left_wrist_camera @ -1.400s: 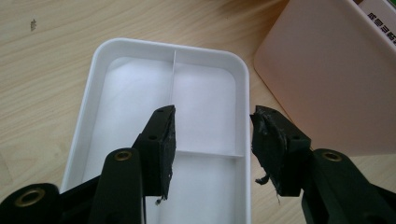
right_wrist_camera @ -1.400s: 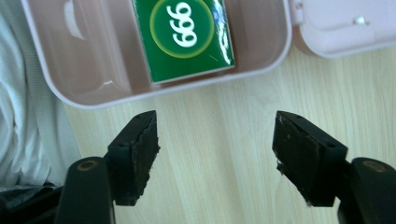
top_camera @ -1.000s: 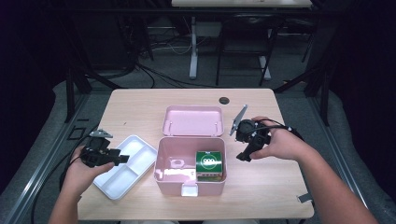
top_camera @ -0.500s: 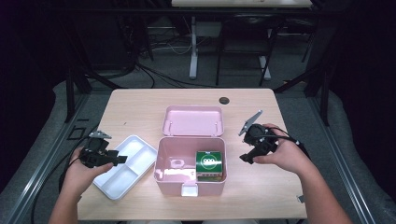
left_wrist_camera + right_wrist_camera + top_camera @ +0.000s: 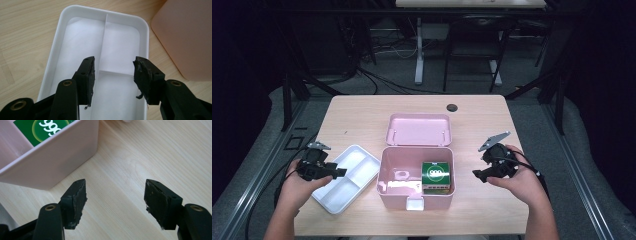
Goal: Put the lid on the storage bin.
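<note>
Right gripper (image 5: 115,202): fingers (image 5: 75,202) spread wide, nothing between them, bare wood of the bench (image 5: 140,155) below. Just ahead and to one side of the fingers, corner wall of the pink box (image 5: 55,167); green packet (image 5: 47,128) with white print inside, behind that wall. From the high view: right gripper (image 5: 482,172) held in a hand, off the box's right side, near but not touching.

Left gripper (image 5: 113,78): fingers (image 5: 87,75) spread, holding nothing, poised over the white tray (image 5: 60,42). Tray divider directly beneath the gap; a cross partition under the fingertips. Beyond the tray's far rim, rounded corner of the pink box. From the high view: left gripper (image 5: 337,172) above the tray's near-left part, tray lying just beside the box's left wall.

Farther out: box lid (image 5: 419,129) hinged back flat on the bench behind the open box (image 5: 387,185); packet upright in the box's right half. Small dark disc (image 5: 452,107) on the bench, well beyond the lid.
</note>
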Tool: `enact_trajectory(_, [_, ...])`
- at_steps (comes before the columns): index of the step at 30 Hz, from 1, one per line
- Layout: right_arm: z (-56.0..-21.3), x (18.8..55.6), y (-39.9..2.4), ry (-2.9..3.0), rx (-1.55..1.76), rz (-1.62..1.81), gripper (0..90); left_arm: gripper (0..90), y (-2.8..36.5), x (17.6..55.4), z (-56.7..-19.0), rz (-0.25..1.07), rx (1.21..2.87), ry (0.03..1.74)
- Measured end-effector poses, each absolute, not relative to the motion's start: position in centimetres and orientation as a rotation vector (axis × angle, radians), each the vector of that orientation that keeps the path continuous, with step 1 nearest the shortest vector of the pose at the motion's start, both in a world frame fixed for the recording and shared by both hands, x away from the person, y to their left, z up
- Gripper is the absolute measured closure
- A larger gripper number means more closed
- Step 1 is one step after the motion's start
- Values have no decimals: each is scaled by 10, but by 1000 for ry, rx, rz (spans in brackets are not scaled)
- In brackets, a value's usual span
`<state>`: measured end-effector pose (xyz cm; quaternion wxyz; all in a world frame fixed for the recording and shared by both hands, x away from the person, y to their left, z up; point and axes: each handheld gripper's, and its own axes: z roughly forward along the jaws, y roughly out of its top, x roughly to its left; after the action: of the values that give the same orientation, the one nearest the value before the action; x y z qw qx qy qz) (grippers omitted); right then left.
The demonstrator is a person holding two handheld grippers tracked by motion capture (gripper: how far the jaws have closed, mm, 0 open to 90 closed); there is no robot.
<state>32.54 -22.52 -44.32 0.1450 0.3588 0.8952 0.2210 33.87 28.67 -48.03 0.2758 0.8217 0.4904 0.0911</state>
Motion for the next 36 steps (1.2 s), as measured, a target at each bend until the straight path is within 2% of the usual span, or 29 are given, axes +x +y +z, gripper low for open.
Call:
enact_trajectory(4, [-452, 327, -232, 2580, 1078, 747, 341, 514, 284, 340, -480, 272, 2252, 1324])
enact_trajectory(10, [-450, 328, -237, 2542, 1091, 725, 340, 518, 279, 340, -466, 305, 2312, 1294])
enact_trajectory(16, [-450, 324, -241, 2501, 1104, 738, 340, 544, 275, 340, -458, 254, 2355, 1263])
enact_trajectory(28, [-452, 325, -241, 2483, 1111, 746, 339, 628, 264, 360, -476, 196, 2620, 1282])
enact_trajectory(36, [-452, 324, -241, 2483, 1111, 757, 338, 670, 258, 377, -495, 138, 2710, 1326])
